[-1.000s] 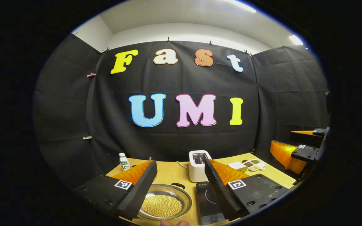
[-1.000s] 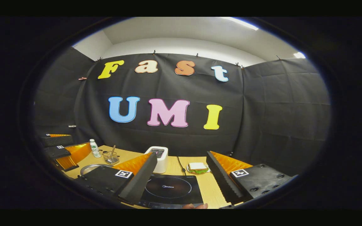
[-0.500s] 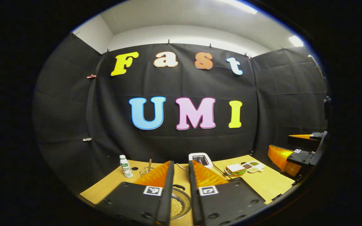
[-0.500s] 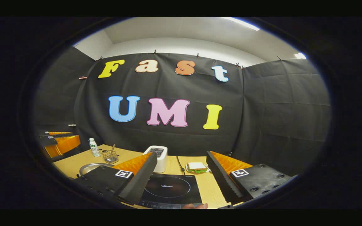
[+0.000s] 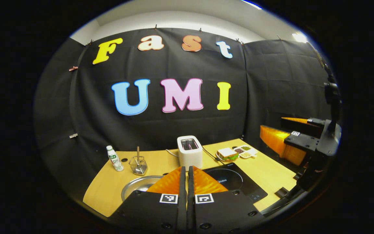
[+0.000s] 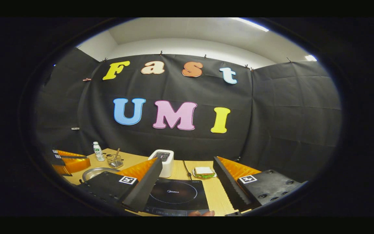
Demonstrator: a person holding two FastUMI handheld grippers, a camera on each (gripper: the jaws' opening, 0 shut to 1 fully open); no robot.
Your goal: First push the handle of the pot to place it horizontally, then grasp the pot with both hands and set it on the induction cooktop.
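On the tabletop [image 5: 109, 191], left to right: bottle [image 5: 114, 158], glass holder [image 5: 138, 165], pot [image 5: 138, 188], toaster [image 5: 190, 152], cooktop [image 5: 235, 180], sandwich [image 5: 226, 153]. Pot sits on the wood just left of the cooktop. Left gripper [image 5: 186, 177] clenched, fingers together, above the pot's right edge. Right gripper [image 6: 187, 185] released, fingers wide apart over the cooktop, holding nothing.

Pot [image 5: 138, 188] shiny metal; cooktop [image 5: 235, 182] glossy, probably glass; table [image 5: 109, 185] matt wood.
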